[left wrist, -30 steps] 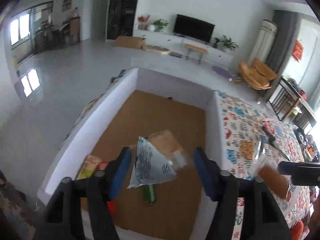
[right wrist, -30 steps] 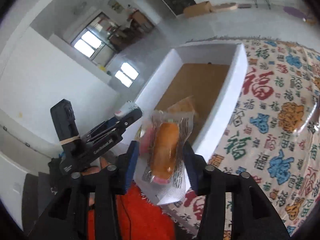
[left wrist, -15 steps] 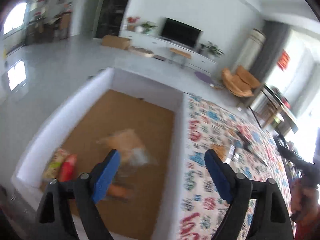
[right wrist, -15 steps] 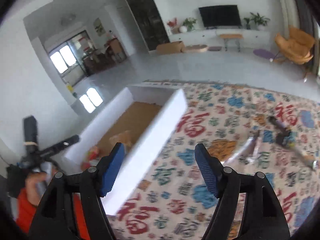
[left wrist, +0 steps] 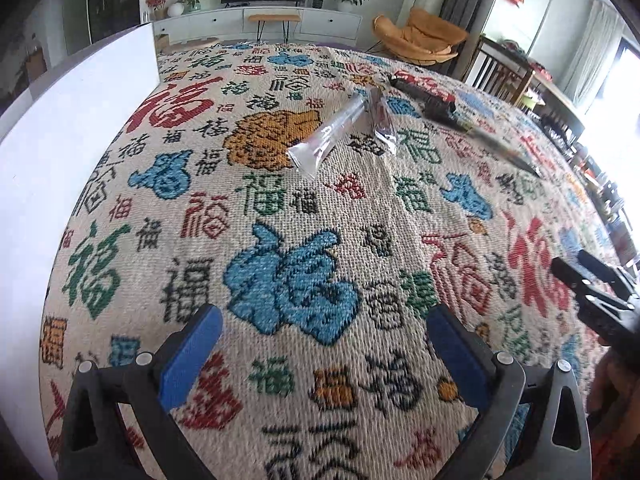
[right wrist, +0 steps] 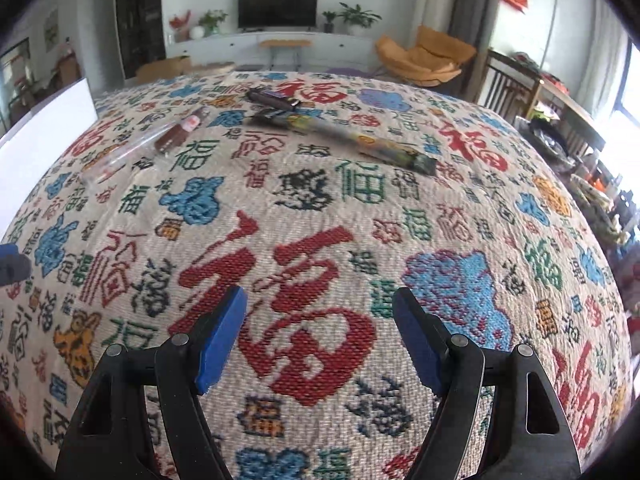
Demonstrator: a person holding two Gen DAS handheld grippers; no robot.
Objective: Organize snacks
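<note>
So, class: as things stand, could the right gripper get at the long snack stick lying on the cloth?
Probably yes. The right gripper is open and empty, and only bare cloth lies between it and the stick.

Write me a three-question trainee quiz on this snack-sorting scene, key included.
1. True or false: the left gripper holds a snack.
2. The clear packet lies on: A) the patterned cloth B) the floor C) the orange chair.
3. Fill in: the white box wall stands to the ____ of the cloth in the left wrist view.

Key: 1 false, nothing lies between its opening jaws; 2 A; 3 left.
</note>
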